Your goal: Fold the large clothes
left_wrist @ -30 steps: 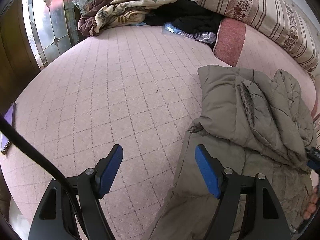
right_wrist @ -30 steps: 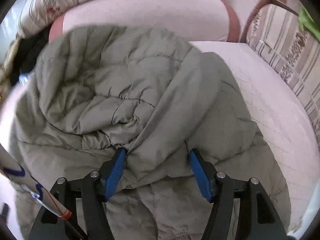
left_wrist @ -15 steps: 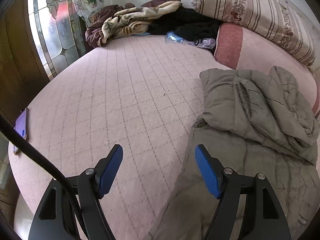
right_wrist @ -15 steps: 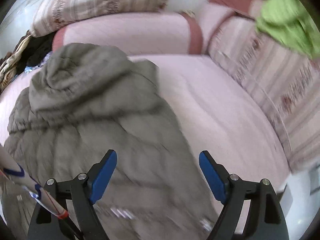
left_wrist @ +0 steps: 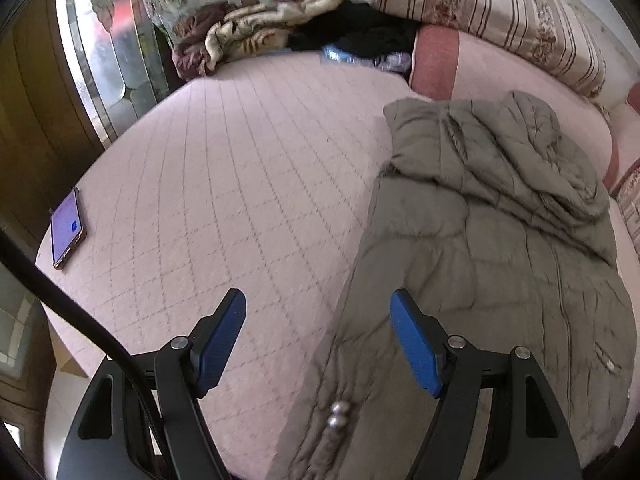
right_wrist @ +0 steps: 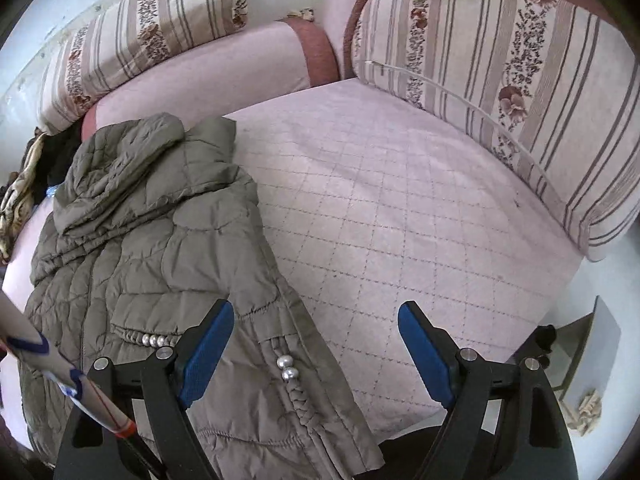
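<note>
Both grippers have pulled back from the coat [left_wrist: 500, 240] since a second ago. Back then the right gripper [right_wrist: 316, 354] had its fingers round a fold of the coat's padded cloth; its jaws have just been opening, and now they stand wide apart with nothing between them, over the coat's right edge and the bare quilted cover beside it. The left gripper [left_wrist: 318, 340] has drawn away too. Its blue fingers [left_wrist: 222, 336] are apart and empty, and it hangs above the coat's left edge, near the hem.

The coat is olive-grey and quilted. It lies on the pink sofa seat [left_wrist: 240, 184], lengthwise, hem toward the onlooker. Its top part, with hood or collar, is doubled over in a rumpled heap at the far end, close to the pink bolster [right_wrist: 208, 76]. Small silver beads [right_wrist: 289, 368] trim the pockets near the hem.

Left of the coat, well apart, a phone [left_wrist: 66, 228] lies at the seat's edge. Beyond the coat's far left corner sits a pile of other clothes [left_wrist: 280, 32]. Right of the coat the seat is bare up to a striped cushion [right_wrist: 520, 92].

It looks like one fold has just been laid and let go. Next, most likely, each gripper must come down on a hem corner, pinch through the thick padding, and carry the lower half up over the heap. The puffy cloth may slip or spring back.
</note>
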A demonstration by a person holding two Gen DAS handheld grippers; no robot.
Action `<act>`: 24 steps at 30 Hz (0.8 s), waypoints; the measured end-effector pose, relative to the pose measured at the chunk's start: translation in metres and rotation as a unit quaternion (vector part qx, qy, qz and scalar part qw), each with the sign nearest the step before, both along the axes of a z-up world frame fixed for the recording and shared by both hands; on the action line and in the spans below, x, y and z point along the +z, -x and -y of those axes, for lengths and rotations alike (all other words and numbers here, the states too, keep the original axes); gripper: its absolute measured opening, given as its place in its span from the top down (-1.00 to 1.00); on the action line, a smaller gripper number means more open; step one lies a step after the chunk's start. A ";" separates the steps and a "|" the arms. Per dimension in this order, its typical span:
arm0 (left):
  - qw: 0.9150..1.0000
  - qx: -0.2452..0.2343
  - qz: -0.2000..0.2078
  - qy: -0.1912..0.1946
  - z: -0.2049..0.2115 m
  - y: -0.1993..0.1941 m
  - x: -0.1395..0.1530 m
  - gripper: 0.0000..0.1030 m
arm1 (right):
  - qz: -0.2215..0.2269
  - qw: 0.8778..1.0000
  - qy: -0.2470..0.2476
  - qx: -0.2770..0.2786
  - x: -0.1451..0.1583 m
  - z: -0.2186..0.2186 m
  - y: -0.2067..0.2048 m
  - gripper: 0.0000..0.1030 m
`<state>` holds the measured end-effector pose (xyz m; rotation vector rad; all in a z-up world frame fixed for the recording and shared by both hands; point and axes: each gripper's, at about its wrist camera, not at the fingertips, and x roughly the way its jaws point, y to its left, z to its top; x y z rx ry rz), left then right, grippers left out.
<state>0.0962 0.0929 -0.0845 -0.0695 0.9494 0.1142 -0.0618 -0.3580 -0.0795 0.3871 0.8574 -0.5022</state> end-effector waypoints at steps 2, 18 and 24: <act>1.000 0.000 -0.009 0.003 -0.005 0.003 0.002 -0.43 | -0.001 1.000 0.001 0.009 -0.005 -0.002 -0.001 -0.70; 0.979 -0.038 -0.101 0.174 -0.028 -0.004 -0.053 -0.43 | 0.015 0.991 -0.129 0.020 -0.054 0.050 -0.004 -0.70; 0.950 -0.084 -0.131 0.270 -0.024 -0.009 -0.063 -0.43 | 0.044 0.969 -0.242 0.020 -0.081 0.067 -0.009 -0.72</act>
